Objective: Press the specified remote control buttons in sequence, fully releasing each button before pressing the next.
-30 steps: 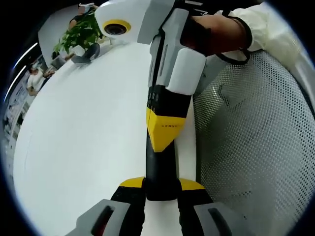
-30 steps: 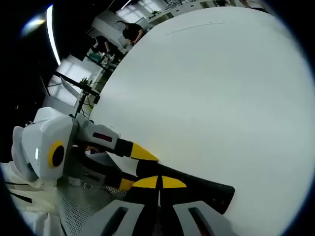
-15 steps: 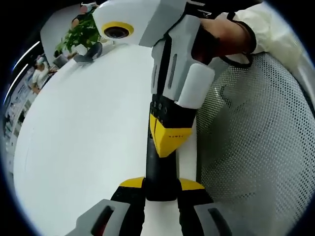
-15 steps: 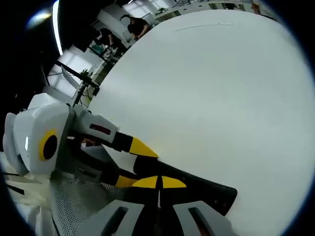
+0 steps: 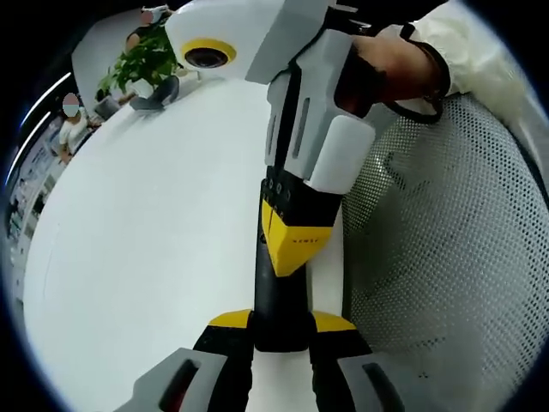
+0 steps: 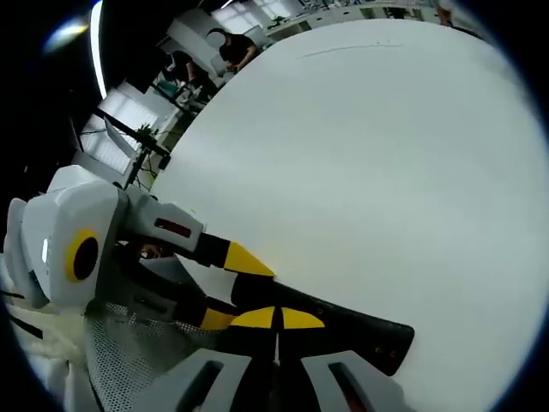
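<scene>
A long black remote (image 5: 279, 296) lies over the white table (image 5: 146, 240), and my left gripper (image 5: 281, 321) is shut on its near end, yellow tips on either side. My right gripper (image 5: 292, 256) comes down from the top, its yellow tips closed together and resting on the remote's upper face. In the right gripper view the remote (image 6: 364, 333) runs out to the right under my right gripper (image 6: 276, 319), whose tips meet with no gap. The left gripper (image 6: 233, 290) enters from the left, clamped on the remote's other end. The buttons are hidden.
A white mesh chair back (image 5: 446, 257) stands close on the right of the left gripper view. A hand with a cream sleeve (image 5: 446, 43) holds the right gripper. A potted plant (image 5: 141, 60) and seated people are at the table's far end.
The right gripper has tilted and edged slightly down the remote toward the left gripper's jaws. The left gripper's hold on the remote is unchanged.
</scene>
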Motion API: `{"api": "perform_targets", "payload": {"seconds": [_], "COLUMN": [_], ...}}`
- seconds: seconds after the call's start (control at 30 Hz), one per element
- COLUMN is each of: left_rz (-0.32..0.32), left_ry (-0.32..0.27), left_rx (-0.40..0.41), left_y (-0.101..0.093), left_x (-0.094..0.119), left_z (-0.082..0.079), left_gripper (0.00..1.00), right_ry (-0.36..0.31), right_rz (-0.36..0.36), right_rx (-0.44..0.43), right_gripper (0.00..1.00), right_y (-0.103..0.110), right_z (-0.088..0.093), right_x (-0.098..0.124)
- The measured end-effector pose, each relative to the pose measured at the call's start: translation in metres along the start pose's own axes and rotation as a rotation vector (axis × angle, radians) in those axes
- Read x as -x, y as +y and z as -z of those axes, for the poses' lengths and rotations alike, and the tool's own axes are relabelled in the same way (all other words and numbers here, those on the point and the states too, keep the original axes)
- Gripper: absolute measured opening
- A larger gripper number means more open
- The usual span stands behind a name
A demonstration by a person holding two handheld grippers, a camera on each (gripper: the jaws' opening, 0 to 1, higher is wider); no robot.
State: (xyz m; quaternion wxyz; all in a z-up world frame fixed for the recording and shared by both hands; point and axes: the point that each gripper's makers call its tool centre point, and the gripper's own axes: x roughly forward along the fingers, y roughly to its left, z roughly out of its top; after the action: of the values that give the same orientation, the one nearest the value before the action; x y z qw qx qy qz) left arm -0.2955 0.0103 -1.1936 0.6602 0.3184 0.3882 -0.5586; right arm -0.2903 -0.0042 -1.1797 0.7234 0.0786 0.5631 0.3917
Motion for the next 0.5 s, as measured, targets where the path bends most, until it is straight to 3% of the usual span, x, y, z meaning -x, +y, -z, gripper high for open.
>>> {"api": "perform_targets", "payload": {"seconds": [0.2, 0.37, 0.5], "left_rz": [-0.001, 0.009, 0.012], "left_ry": [-0.015, -0.002, 0.012], "left_rx": [0.003, -0.017, -0.012], "left_y": [0.000, 0.000, 0.000], "left_x": [0.000, 0.000, 0.000], "left_z": [0.000, 0.000, 0.000], "left_gripper": [0.22, 0.22, 0.22], "right_ry": [-0.005, -0.105, -0.165], "right_rz": [-0.007, -0.026, 0.030], "right_rx": [-0.003, 0.038, 0.090], "right_gripper": [0.00, 0.00, 0.00], "right_y": [0.001, 0.008, -0.001], "right_z": [-0.001, -0.016, -0.025], "right_x": [0.002, 0.013, 0.024]}}
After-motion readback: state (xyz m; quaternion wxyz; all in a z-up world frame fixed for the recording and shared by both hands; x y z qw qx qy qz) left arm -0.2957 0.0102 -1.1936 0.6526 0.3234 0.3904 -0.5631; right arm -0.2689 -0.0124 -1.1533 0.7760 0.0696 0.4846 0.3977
